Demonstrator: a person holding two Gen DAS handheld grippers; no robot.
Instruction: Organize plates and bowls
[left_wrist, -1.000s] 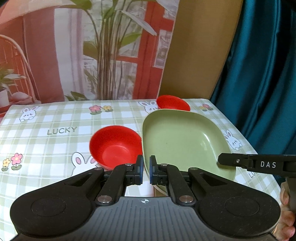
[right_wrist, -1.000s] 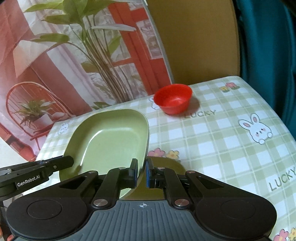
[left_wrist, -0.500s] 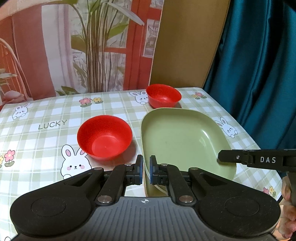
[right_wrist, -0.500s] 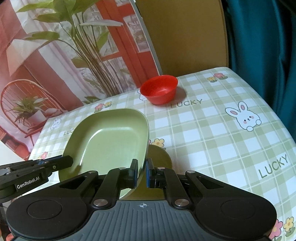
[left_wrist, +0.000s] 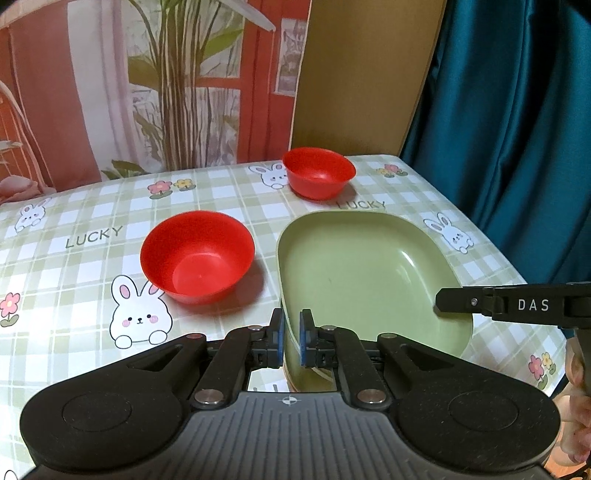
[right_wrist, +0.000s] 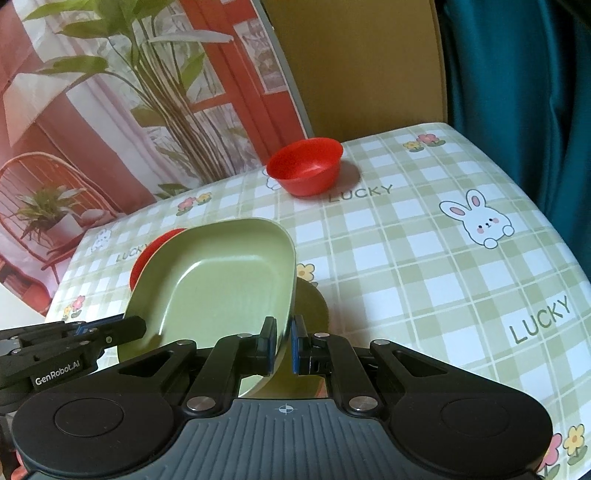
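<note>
Above the checked counter (left_wrist: 332, 192), both tongs pinch one green plate (left_wrist: 362, 273) by opposite rims: the left tongs (left_wrist: 291, 341) clamp its left edge, the right tongs (right_wrist: 283, 341) its right edge, holding it tilted clear of the cloth (a second green piece (right_wrist: 310, 306) lies beneath). One red bowl (left_wrist: 197, 254) sits just left of the plate; another red bowl (left_wrist: 318, 171) stands at the counter's far edge.

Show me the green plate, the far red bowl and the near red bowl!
Green plate (left_wrist: 362, 273), left wrist view, on its inner floor.
Far red bowl (right_wrist: 306, 166), right wrist view, on its inside.
Near red bowl (left_wrist: 197, 254), left wrist view, on its inside wall.
</note>
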